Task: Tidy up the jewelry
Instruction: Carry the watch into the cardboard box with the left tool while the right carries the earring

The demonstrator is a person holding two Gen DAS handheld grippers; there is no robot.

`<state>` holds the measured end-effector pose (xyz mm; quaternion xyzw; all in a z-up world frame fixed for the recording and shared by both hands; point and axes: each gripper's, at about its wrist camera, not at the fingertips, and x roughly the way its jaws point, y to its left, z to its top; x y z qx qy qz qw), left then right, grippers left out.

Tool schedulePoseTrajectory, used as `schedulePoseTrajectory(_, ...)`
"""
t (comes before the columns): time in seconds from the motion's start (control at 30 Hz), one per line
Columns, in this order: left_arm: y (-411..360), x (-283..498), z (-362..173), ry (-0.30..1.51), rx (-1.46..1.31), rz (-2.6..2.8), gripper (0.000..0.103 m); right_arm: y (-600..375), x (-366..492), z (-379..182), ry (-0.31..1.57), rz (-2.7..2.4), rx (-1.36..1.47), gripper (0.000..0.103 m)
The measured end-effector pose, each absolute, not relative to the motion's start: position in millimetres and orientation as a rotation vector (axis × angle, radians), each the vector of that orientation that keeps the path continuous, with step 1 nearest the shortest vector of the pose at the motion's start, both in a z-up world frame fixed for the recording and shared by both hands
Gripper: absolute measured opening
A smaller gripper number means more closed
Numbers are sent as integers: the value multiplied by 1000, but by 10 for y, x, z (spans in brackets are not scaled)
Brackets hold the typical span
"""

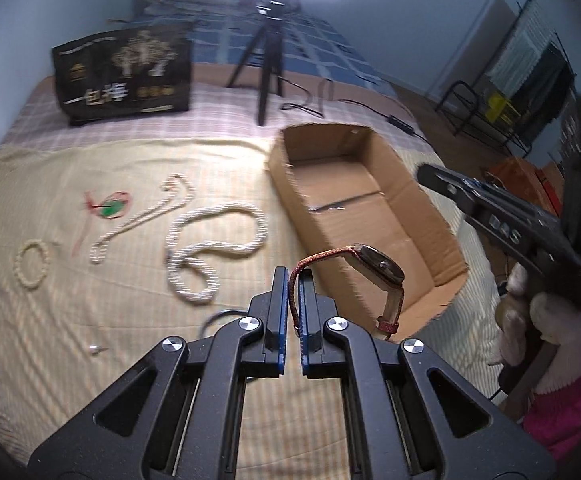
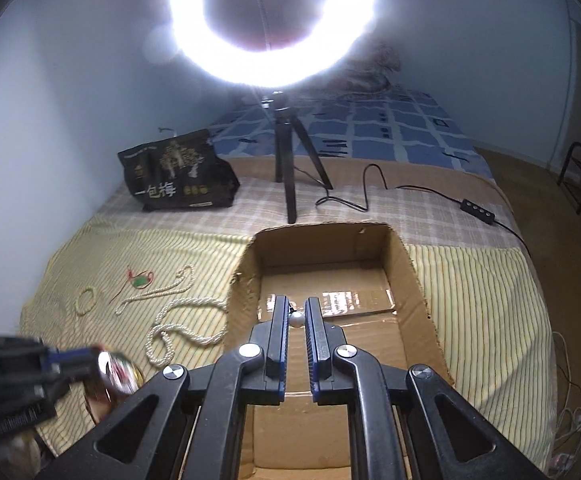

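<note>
My left gripper [image 1: 293, 276] is shut on the red woven strap of a wristwatch [image 1: 378, 268], which hangs over the near rim of an open cardboard box [image 1: 290, 184]. My right gripper [image 2: 297, 304] is shut on a small white pearl piece [image 2: 297, 319] above the box [image 2: 322, 248] floor. On the yellow striped cloth to the left of the box lie a thick pearl rope necklace [image 1: 218, 248], a thin pearl necklace [image 1: 146, 216], a bead bracelet [image 1: 30, 264], a green pendant on red cord [image 1: 110, 208] and a small stud [image 1: 96, 349].
A ring light on a black tripod [image 2: 286, 168] stands behind the box, with its cable and controller [image 2: 478, 206] trailing right. A black printed bag [image 1: 124, 72] sits at the back left. The bed edge drops off on the right, with a metal rack [image 1: 490, 108] beyond.
</note>
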<state>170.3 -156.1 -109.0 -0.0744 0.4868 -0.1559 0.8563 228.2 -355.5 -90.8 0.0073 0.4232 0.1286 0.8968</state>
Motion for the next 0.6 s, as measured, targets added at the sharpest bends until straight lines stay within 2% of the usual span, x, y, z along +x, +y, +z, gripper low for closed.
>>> schedulePoseTrajectory(0.5,-2197,1830,-1264,1051,-191,-417,2,-3695,2539,-1068,915,224,95,7)
schedulePoseTrajectory(0.6,-2237,1859,-1314,1057,-206,-433,7,-3728,2571,-1085,915,210,107,28)
